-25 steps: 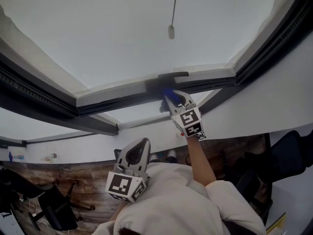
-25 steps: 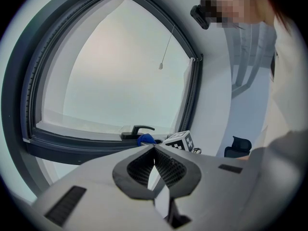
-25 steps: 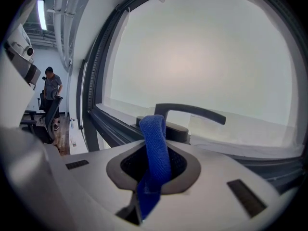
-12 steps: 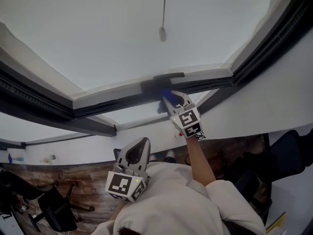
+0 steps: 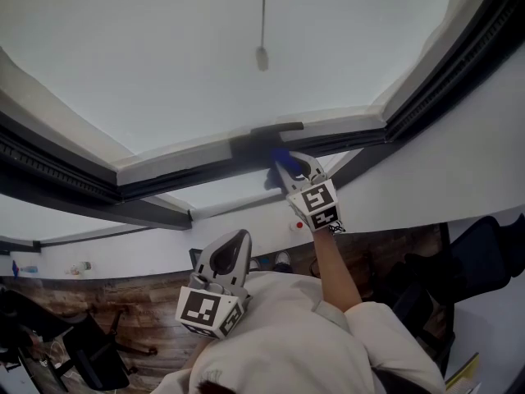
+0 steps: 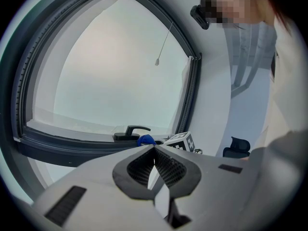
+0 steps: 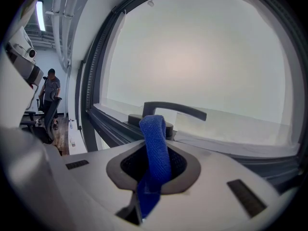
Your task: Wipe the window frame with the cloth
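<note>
Cloth (image 7: 155, 148), a blue strip, sits pinched in my right gripper (image 5: 287, 167). The jaws are clamped on it so that a folded loop stands out past the tips, close against the base of the window handle (image 7: 174, 110) on the lower rail of the dark window frame (image 5: 180, 173). I cannot tell whether the loop actually touches. I judge I'm in the wiping step, about mid-rail. The next move calls for pressing the loop onto the rail and sliding it sideways, steering around the handle, whose lever overhangs the rail toward my right. Leftward the rail runs open for a long stretch, while rightward the frame's upright (image 5: 443, 72) is near. My left gripper (image 6: 154, 153) hangs low by my chest, jaws closed on nothing, well apart from the work.
</note>
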{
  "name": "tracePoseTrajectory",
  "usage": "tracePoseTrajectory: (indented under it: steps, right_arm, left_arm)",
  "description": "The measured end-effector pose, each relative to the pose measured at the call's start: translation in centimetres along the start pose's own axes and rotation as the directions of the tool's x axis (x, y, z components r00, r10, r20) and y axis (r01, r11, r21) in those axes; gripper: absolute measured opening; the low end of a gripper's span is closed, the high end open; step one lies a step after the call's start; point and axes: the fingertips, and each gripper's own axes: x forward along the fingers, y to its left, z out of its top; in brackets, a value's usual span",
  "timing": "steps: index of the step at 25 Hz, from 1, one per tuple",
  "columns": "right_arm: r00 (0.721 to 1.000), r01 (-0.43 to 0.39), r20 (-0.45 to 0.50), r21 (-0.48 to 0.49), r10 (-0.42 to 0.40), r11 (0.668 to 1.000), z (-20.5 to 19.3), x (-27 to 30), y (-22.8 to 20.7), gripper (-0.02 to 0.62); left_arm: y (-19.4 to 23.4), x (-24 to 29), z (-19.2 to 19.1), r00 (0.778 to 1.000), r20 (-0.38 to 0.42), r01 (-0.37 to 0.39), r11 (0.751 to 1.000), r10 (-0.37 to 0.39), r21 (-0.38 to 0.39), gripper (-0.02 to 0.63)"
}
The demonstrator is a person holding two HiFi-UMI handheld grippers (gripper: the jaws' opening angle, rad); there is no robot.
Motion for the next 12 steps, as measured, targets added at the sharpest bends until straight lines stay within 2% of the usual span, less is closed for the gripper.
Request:
tracePoseTrajectory:
  steps: [12]
  right_arm:
    - [1.000, 0.017, 0.007, 0.010, -0.017, 1.000, -0.3, -0.8, -1.3, 0.054]
  left_arm:
    - [-0.5, 0.8, 0.1, 1.000, -0.008, 0.017, 1.000, -0.017, 0.005, 0.009]
